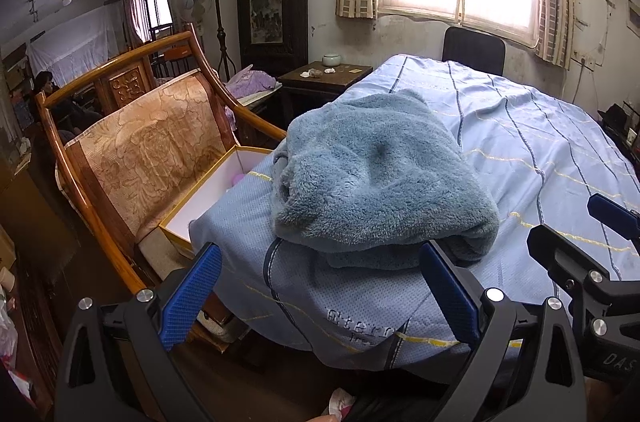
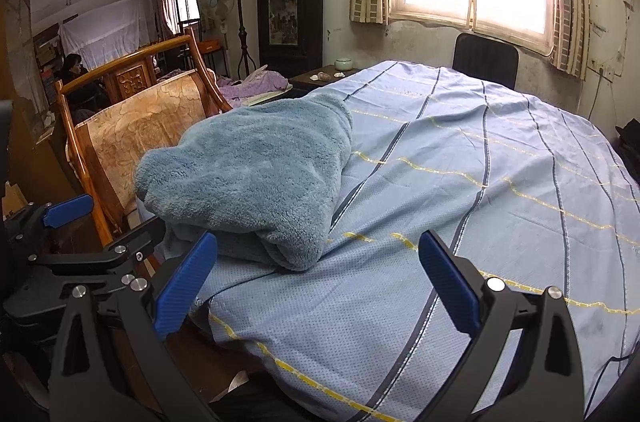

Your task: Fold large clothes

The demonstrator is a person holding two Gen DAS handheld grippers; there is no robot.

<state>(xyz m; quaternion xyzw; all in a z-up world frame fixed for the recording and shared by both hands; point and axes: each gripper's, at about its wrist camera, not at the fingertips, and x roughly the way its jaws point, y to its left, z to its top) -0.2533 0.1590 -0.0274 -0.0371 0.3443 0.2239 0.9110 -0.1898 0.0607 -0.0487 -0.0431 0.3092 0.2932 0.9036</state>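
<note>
A fluffy grey-blue garment (image 1: 372, 178) lies folded in a thick bundle on the near left corner of the bed; it also shows in the right wrist view (image 2: 252, 174). My left gripper (image 1: 320, 294) is open and empty, just short of the bundle's near edge. My right gripper (image 2: 320, 282) is open and empty, to the right of the bundle, above the bedspread. The right gripper shows at the right edge of the left wrist view (image 1: 592, 262). The left gripper shows at the left of the right wrist view (image 2: 92, 242).
The bed has a light blue striped spread (image 2: 480, 182). A wooden chair (image 1: 148, 150) stands left of the bed with an open white box (image 1: 216, 190) on its seat. A dark side table (image 1: 320, 78) and a black chair (image 1: 474, 50) stand beyond.
</note>
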